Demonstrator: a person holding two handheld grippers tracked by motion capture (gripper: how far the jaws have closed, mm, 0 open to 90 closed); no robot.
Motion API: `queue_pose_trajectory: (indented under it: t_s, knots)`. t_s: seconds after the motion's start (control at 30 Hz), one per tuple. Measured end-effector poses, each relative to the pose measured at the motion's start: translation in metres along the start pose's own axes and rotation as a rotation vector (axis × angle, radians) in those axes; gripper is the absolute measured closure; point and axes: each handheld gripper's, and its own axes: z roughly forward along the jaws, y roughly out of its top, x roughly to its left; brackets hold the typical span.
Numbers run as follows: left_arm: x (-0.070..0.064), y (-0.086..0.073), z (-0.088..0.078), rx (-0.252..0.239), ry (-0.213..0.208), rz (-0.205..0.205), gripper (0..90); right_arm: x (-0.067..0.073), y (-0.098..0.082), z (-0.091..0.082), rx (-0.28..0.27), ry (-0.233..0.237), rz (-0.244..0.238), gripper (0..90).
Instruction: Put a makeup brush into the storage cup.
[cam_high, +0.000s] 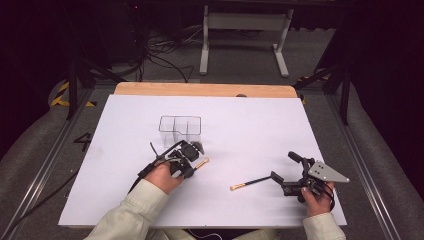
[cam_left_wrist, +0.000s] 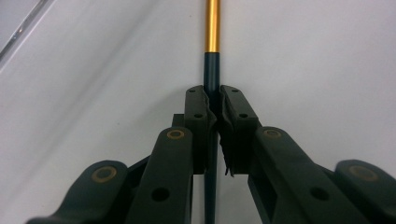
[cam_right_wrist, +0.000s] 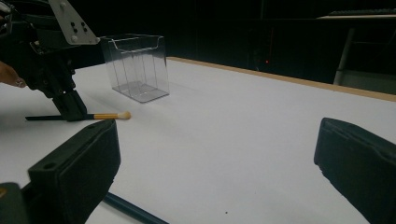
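My left gripper has its jaws clamped on a makeup brush, pinching the dark handle just below the gold ferrule. The handle runs straight up between the pads, so the grip looks centred and aligned, good for a clean lift. That brush lies flat on the white table, with the bristle tip sticking out past the jaws toward the right gripper's side, as the high view shows. My guess is the low grip near the ferrule is chosen so the brush can be tipped upright later.

My right gripper has its jaws wide apart, clamped on nothing. A second brush lies on the table just in front of them, its dark handle end pointing into the gap and its tip pointing away. The gripper looks parked there, ready for that one next.

Farther off, beyond the left jaws, stands a clear holder with compartments, upright and looking empty. Probably that's where the brushes go. It sits close to the left jaws, well apart from the right.
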Motion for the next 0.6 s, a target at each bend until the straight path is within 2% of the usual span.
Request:
queue_pose_trajectory:
  t_s: [0.23, 0.4, 0.6]
  knots:
    - [-0.0024, 0.0105, 0.0005, 0.074, 0.016, 0.029, 82.1, 0.0001, 0.0000, -0.0001, 0.000, 0.001, 0.001, 1.0]
    - [-0.0009, 0.0102, 0.0002, 0.074, 0.008, 0.034, 82.2, -0.0001, -0.0001, -0.0001, 0.000, 0.002, 0.001, 1.0]
    - [0.0035, 0.0098, -0.0004, 0.067, -0.025, 0.043, 82.4, -0.0002, 0.0000, 0.0000, -0.001, 0.004, 0.002, 1.0]
